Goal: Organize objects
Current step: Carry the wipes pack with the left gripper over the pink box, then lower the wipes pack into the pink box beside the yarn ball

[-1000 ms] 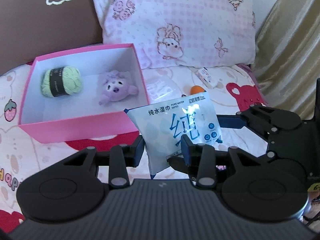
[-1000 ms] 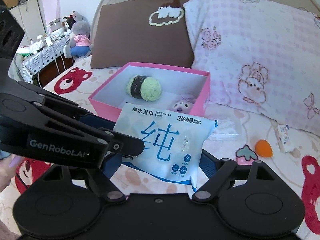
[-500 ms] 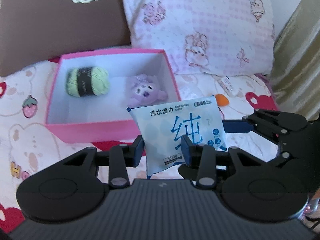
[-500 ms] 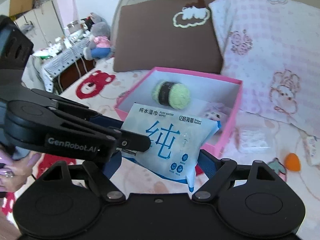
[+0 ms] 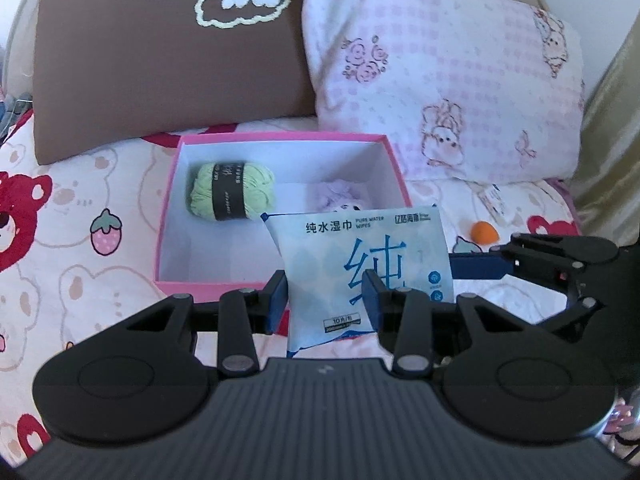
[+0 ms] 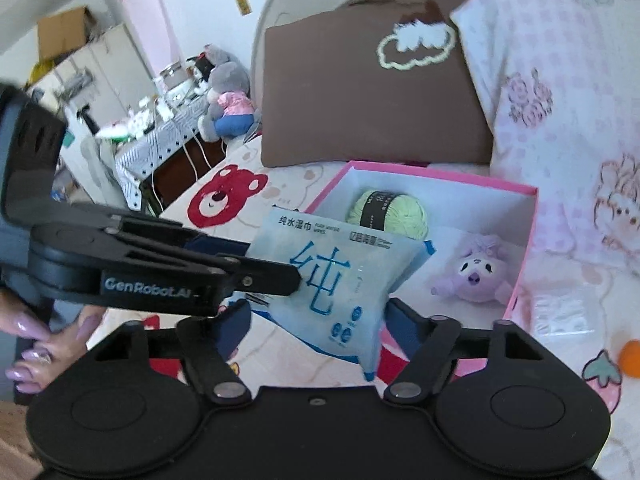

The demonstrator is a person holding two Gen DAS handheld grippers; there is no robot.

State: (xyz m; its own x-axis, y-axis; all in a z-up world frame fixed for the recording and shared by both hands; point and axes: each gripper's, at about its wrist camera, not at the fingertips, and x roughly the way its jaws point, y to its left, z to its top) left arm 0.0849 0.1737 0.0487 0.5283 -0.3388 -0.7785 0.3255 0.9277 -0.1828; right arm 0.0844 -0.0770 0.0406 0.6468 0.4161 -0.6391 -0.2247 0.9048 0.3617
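A light blue pack of wet wipes [image 5: 360, 248] stands upright just in front of the open pink box [image 5: 280, 138], and my left gripper [image 5: 324, 292] is shut on its lower part. In the right wrist view the same pack [image 6: 332, 276] hangs over the box's [image 6: 440, 172] near left corner. My right gripper [image 6: 318, 316] is closing with the pack between its jaws, pads close beside the edges, no clear squeeze. Inside the box lie a green yarn ball [image 5: 230, 196] and a purple plush toy [image 6: 476, 272].
A brown pillow [image 5: 160, 52] and a pink patterned pillow [image 5: 440, 72] lean behind the box. An orange ball [image 5: 484, 233], a small white packet [image 5: 494, 202] and a clear plastic packet [image 6: 560, 312] lie on the bedsheet to the right. A person's hand [image 6: 36, 340] holds the left gripper.
Both grippers have carried the pack leftward along the bed toward the box, which now sits central. The right gripper's jaws have narrowed around the pack. The left grip is unchanged.
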